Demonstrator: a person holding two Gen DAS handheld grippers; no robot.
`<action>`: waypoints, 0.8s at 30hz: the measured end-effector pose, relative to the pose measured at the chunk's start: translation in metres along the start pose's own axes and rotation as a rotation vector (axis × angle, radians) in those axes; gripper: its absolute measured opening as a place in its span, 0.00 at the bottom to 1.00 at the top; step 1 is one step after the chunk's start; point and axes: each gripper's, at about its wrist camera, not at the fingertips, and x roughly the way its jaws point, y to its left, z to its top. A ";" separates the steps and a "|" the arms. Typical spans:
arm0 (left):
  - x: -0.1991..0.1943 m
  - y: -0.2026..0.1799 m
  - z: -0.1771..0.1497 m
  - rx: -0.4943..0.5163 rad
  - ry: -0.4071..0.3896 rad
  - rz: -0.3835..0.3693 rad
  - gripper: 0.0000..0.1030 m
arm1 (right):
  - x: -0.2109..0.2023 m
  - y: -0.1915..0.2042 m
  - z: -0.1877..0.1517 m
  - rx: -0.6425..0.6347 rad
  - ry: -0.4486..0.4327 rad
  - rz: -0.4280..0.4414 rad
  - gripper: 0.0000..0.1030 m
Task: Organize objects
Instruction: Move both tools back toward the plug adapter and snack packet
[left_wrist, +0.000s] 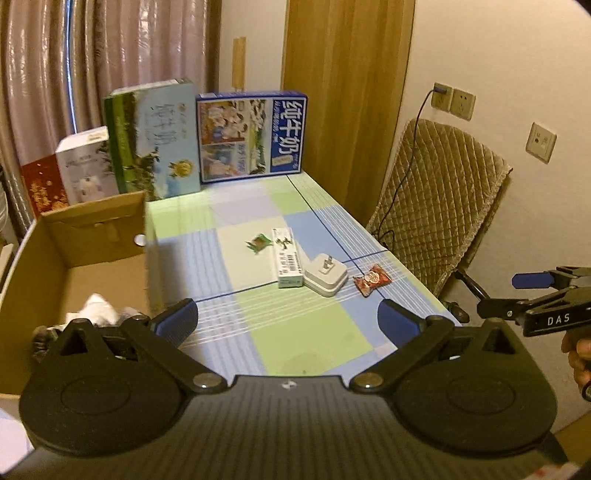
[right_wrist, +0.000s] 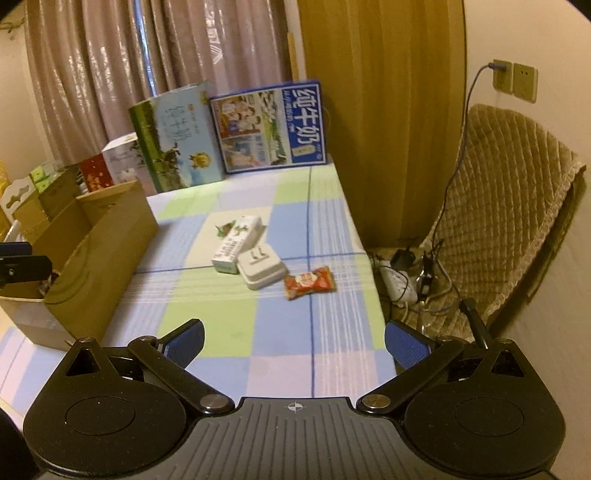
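Both claws empty, spread wide.
Left claw (left_wrist: 286, 319) beside cardboard box (left_wrist: 98, 236); right claw (right_wrist: 293, 341) faces red packet (right_wrist: 309, 282), likely next.

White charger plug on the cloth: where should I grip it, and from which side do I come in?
Grip the white charger plug from above, across its two flat side walls, fingers clear of the upturned prongs. It lies flat, prongs up. The narrow green-and-white box sits against its far-left side, so closing across the other pair of sides probably works better. The open right gripper looks nearer.
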 end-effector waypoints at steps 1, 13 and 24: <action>0.008 -0.003 0.000 0.004 0.007 -0.002 0.99 | 0.004 -0.003 -0.001 0.001 0.002 -0.001 0.98; 0.095 -0.032 -0.001 0.056 0.075 -0.004 0.99 | 0.069 -0.025 0.002 -0.026 0.018 -0.009 0.98; 0.165 -0.032 -0.010 0.091 0.120 0.009 0.94 | 0.142 -0.029 0.011 -0.076 0.037 0.049 0.86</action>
